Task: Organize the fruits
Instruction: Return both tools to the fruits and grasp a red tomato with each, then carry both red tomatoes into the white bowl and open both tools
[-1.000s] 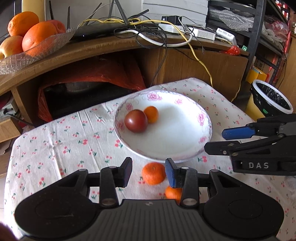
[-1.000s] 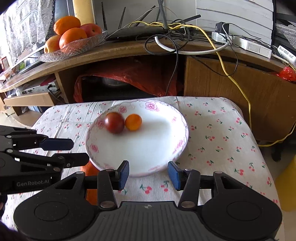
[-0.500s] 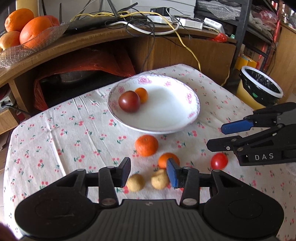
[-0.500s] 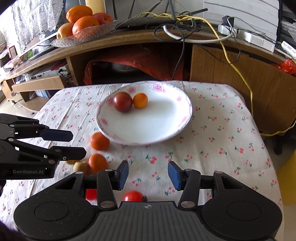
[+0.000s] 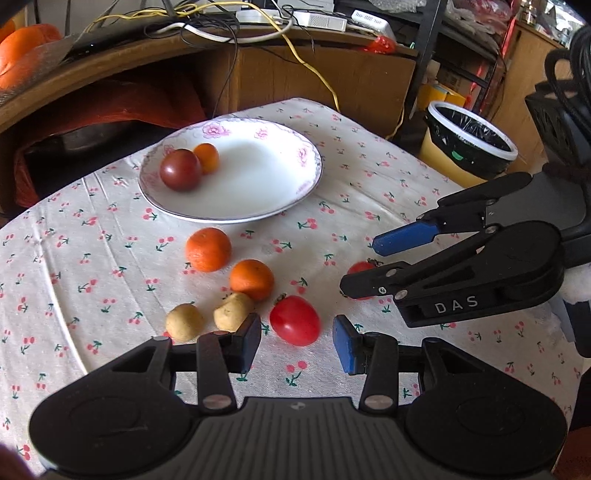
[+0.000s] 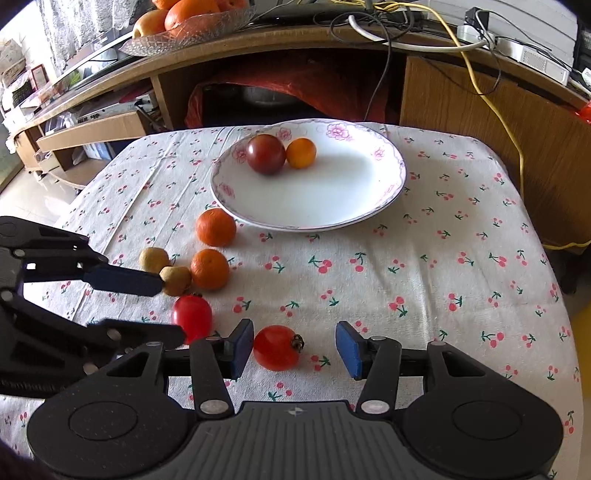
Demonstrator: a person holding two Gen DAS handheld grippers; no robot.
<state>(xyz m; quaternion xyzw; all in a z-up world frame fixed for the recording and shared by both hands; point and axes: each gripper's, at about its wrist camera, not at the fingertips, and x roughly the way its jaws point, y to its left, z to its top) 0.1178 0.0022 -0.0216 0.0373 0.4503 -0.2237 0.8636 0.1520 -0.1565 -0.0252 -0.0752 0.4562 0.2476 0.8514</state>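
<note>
A white floral plate [image 5: 258, 199] [image 6: 362, 199] holds a dark red tomato [image 5: 180, 170] [image 6: 266, 154] and a small orange fruit [image 5: 207, 157] [image 6: 301, 152]. On the cherry-print cloth lie two mandarins [image 5: 208, 249] [image 5: 252, 279], two small brown fruits [image 5: 184, 322] [image 5: 232, 312] and two red tomatoes. My left gripper [image 5: 297, 341] is open, with one red tomato [image 5: 294, 320] between its fingertips. My right gripper [image 6: 294, 347] is open, with the other red tomato [image 6: 276, 352] between its fingertips, close to the left pad.
A wooden shelf [image 6: 258, 40] behind the table carries a glass bowl of oranges [image 6: 192, 18] and tangled cables [image 5: 221, 22]. A lined bin [image 5: 469, 144] stands right of the table. The table edge [image 6: 565, 295] runs along the right.
Both grippers have pulled back and lowered toward the near side of the table. The loose fruits have come into full view, and each gripper now has a red tomato between its open fingers.
</note>
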